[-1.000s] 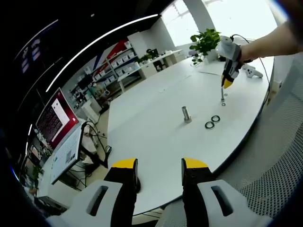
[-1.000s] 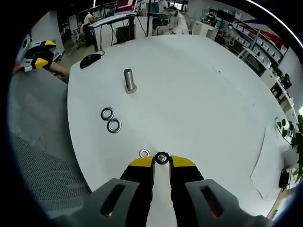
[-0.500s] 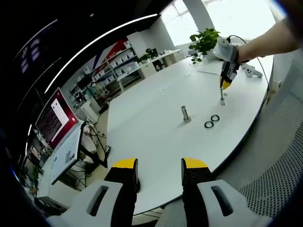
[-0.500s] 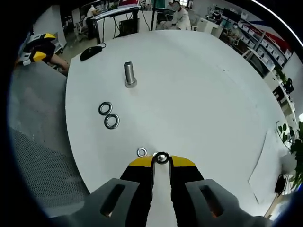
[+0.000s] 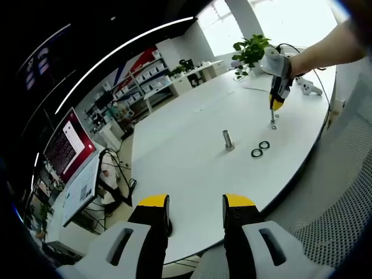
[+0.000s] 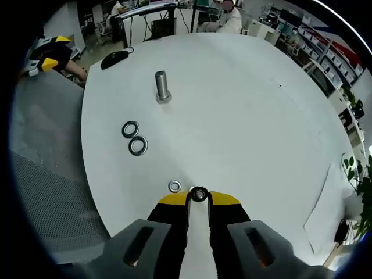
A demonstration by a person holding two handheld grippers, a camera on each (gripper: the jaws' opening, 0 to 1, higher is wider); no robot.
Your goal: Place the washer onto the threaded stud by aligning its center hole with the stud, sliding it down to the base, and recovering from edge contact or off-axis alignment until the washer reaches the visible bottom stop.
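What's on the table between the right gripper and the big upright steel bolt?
In the right gripper view, two metal washers lie side by side between the right gripper and the upright steel bolt; a smaller washer sits beside the fingers.

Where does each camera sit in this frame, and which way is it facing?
Left gripper view: off the table edge, looking across the white table at the upright stud; own open left gripper, the person's forearm.
Right gripper view: above the table, looking down; right gripper shut on a washer.
Shared: stud, two loose washers.
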